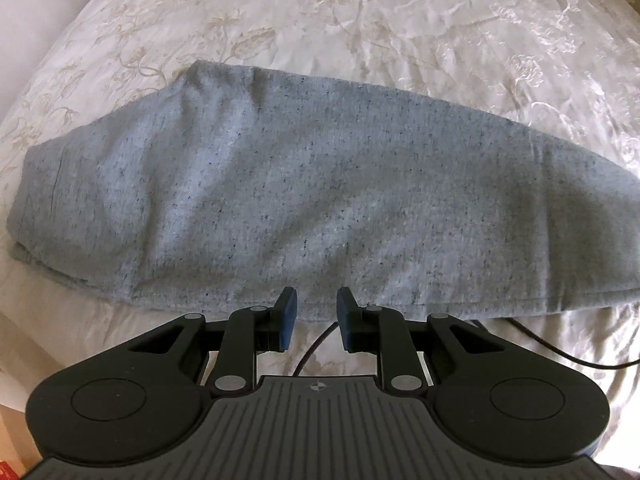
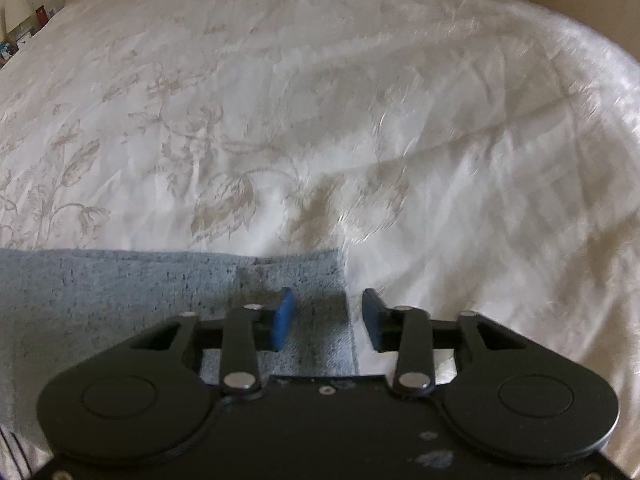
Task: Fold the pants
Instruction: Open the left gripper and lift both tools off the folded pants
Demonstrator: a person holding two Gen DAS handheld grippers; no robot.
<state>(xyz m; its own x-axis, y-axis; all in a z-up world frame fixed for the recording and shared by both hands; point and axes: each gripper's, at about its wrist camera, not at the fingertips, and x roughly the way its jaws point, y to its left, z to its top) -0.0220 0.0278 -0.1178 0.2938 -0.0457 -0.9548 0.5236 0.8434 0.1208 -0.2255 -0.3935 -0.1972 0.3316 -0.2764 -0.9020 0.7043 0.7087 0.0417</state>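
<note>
Grey-blue speckled pants (image 1: 304,200) lie folded lengthwise across a white floral bedspread (image 1: 360,20), wide end at the left, tapering to the right. My left gripper (image 1: 316,316) is open and empty, just above the near edge of the pants. In the right wrist view the leg end of the pants (image 2: 160,292) lies at lower left, its cuff edge running down between the fingers. My right gripper (image 2: 328,316) is open, its left finger over the cuff and its right finger over the bedspread (image 2: 360,120).
A black cable (image 1: 560,354) runs over the bedspread near the pants' near edge in the left wrist view. The bed's left edge and floor show at far left (image 1: 16,420). Small items stand on a surface beyond the bed (image 2: 24,32).
</note>
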